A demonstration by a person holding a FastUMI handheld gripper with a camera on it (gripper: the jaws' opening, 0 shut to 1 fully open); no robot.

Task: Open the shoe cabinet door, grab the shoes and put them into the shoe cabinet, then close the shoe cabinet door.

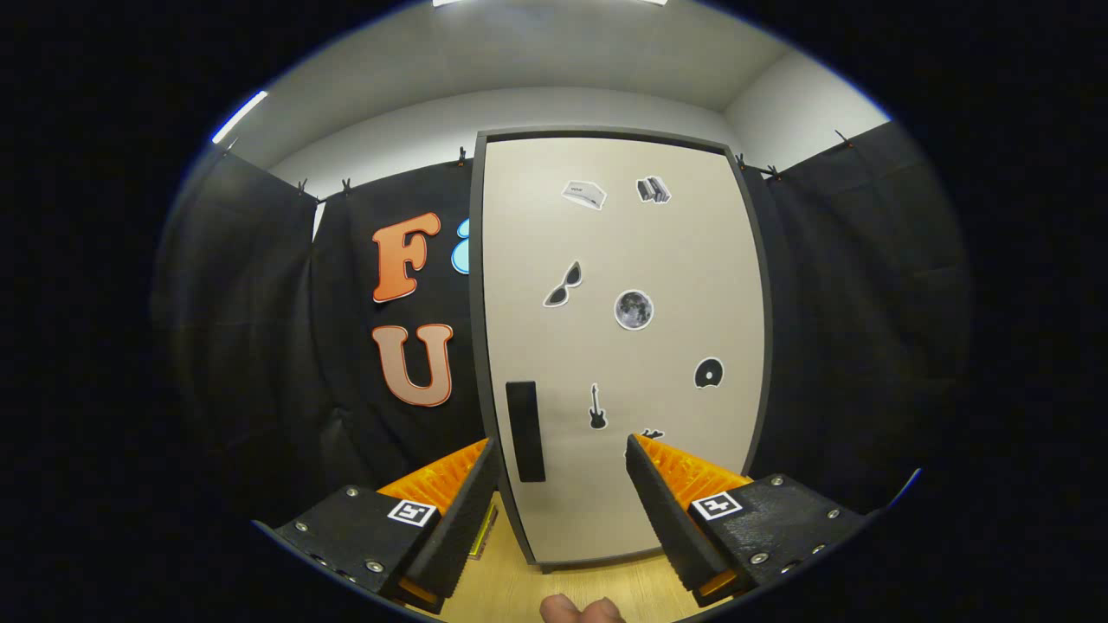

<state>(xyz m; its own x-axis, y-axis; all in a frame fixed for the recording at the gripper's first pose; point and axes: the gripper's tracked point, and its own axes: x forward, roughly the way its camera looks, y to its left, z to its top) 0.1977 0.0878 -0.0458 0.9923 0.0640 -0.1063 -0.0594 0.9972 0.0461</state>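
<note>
A tall shoe cabinet (pixel 619 346) with a dark frame stands ahead of me on a wooden floor. Its pale door (pixel 684 260) is closed and carries several small stickers. A black vertical handle (pixel 525 431) sits low on the door near its left edge. My gripper (pixel 561 446) is open, fingers spread wide, pointing at the lower part of the door. The handle lies between the fingers and beyond them, nearer the left fingertip (pixel 485 454). Nothing is held.
Black cloth walls (pixel 260 329) hang on both sides of the cabinet. Light wooden floor (pixel 554 588) runs from the cabinet's foot toward me. A person's fingertips (pixel 580 610) show just below the gripper.
</note>
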